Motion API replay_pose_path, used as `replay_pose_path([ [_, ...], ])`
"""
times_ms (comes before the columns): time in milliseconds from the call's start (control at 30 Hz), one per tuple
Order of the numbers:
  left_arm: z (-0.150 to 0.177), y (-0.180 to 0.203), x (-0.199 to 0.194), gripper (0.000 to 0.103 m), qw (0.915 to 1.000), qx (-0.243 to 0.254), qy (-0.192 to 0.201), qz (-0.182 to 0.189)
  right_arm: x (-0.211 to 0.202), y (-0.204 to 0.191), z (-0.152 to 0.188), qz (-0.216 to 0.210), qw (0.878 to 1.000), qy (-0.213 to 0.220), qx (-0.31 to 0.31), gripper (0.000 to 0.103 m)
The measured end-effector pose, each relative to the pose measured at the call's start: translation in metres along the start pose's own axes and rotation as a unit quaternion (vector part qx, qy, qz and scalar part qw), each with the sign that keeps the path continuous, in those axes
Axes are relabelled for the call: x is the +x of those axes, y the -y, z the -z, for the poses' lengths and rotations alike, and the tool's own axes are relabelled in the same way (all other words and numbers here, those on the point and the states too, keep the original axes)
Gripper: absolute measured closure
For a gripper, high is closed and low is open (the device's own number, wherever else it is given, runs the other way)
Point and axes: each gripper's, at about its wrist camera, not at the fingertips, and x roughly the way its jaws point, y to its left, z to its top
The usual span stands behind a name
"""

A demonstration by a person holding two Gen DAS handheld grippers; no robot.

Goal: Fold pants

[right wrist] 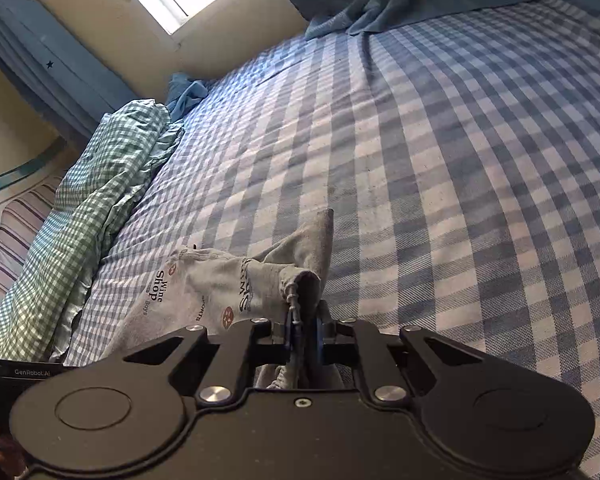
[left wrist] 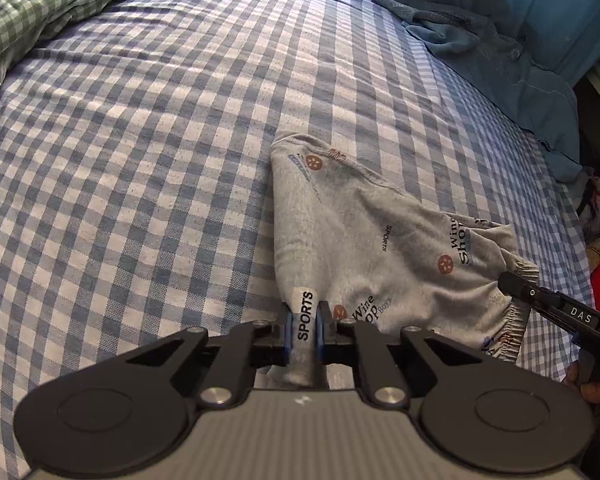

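Left gripper [left wrist: 304, 322]: jaws clamped on a bunched fold of the grey printed pants [left wrist: 364, 248], at the "SPORTS" label. Right gripper [right wrist: 304, 330]: jaws closed on the gathered waistband by its drawstring [right wrist: 293, 300]. The pants lie partly lifted on the checked bed sheet [left wrist: 140, 160], near the bed's edge closest to the person, well clear of the green gingham bedding [left wrist: 40, 8] and blue cloth [left wrist: 500, 60]. Recommendation: raise both grips evenly, keep the cloth taut between them, and lay one half squarely over the other.
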Motion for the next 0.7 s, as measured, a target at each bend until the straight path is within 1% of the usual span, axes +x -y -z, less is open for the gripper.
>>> replay_pose_path([
  [133,-0.007,0.001,-0.012,0.092,0.9999,0.006,0.012,0.002,0.0,-0.016,-0.009,0.0,1.0,0.003,-0.023,0.092],
  [267,-0.015,-0.008,-0.02,0.092,0.9996,0.01,0.028,0.001,0.003,-0.029,-0.022,-0.009,0.999,0.014,-0.038,0.092],
  [367,-0.032,-0.018,-0.018,0.092,0.9988,0.018,0.044,-0.009,0.014,-0.041,-0.038,-0.023,0.998,0.024,-0.05,0.092],
  [500,-0.063,-0.031,-0.015,0.092,0.9971,0.023,0.07,-0.019,0.038,-0.058,-0.068,-0.04,0.996,0.038,-0.069,0.092],
  [600,-0.088,-0.037,-0.014,0.092,0.9956,0.019,0.089,-0.024,0.06,-0.072,-0.096,-0.051,0.994,0.047,-0.087,0.092],
  [700,-0.106,-0.047,-0.006,0.092,0.995,0.009,0.097,-0.023,0.083,-0.08,-0.119,-0.056,0.993,0.044,-0.098,0.092],
])
